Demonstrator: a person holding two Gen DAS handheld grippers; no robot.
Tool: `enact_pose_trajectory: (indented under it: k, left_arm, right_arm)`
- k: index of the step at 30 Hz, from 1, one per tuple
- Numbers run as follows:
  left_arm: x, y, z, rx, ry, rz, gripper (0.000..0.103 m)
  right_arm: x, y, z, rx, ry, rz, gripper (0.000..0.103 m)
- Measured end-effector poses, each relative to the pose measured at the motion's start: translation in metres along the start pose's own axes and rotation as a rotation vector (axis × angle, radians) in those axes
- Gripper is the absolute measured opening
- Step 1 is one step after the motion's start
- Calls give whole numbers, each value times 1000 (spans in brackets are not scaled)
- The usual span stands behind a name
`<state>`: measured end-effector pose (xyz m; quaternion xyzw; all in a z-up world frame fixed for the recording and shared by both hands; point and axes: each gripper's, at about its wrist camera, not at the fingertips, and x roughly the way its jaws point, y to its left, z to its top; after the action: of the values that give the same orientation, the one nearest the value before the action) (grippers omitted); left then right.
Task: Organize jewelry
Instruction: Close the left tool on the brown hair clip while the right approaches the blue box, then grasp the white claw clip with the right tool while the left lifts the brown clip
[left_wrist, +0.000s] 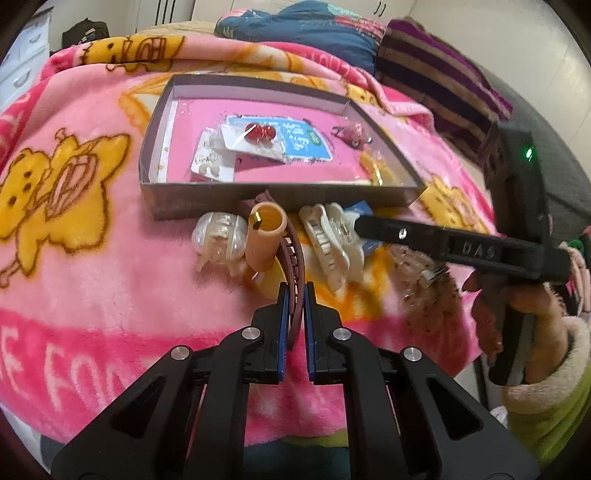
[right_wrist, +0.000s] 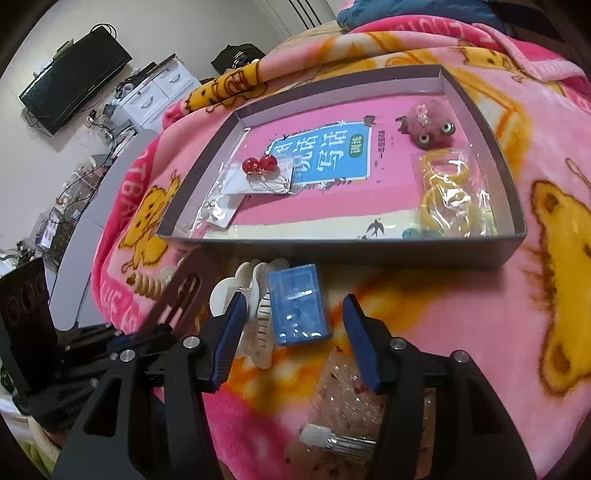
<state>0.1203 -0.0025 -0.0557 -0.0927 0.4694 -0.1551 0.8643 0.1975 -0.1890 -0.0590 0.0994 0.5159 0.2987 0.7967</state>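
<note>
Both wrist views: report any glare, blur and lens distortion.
Left wrist view: straight box walls bow from the fisheye, dark vignette in the corners, the right gripper slightly smeared. Right wrist view: glare on the plastic bag of yellow bands and on the blue case; same curvature.
</note>
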Motion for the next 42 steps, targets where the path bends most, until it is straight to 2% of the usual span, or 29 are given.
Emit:
enact_pose_trajectory:
  k: [6, 13, 22, 30, 33, 36, 37, 38, 42]
  left_arm:
    - [-10, 3, 5, -18, -36, -13, 2]
    - [-26, 8, 7, -33, -78, 12, 2]
    - [-47, 14, 13, -47, -132, 36, 2]
    - [-58, 20, 14, -71, -161, 30, 2]
    - [-64, 21, 16, -75, -174, 27, 2]
    - [-68, 23, 18, -83, -184, 22, 2]
    - [-69, 24, 18, -86, -187, 24, 2]
    - [-70, 24, 18, -87, -189, 26, 2]
    - [-72, 26, 21, -93, -196, 27, 2]
  right_arm:
    - [-4, -16, -7, 34, 0, 37, 53]
    - [-11, -18, -13, 33, -5, 11, 52]
    - [-32, 18, -27, -7, -37, 6, 54]
    - [-15, 48, -33, -82, -5, -22, 52]
    - [-7, 58, -31, -114, -17, -61, 49]
    - [5, 62, -26, -116, -22, -104, 41]
    - [10, 62, -25, -118, -29, -123, 36]
    - [14, 61, -24, -117, -40, -148, 26]
    - [15, 57, -22, -104, -69, -142, 22]
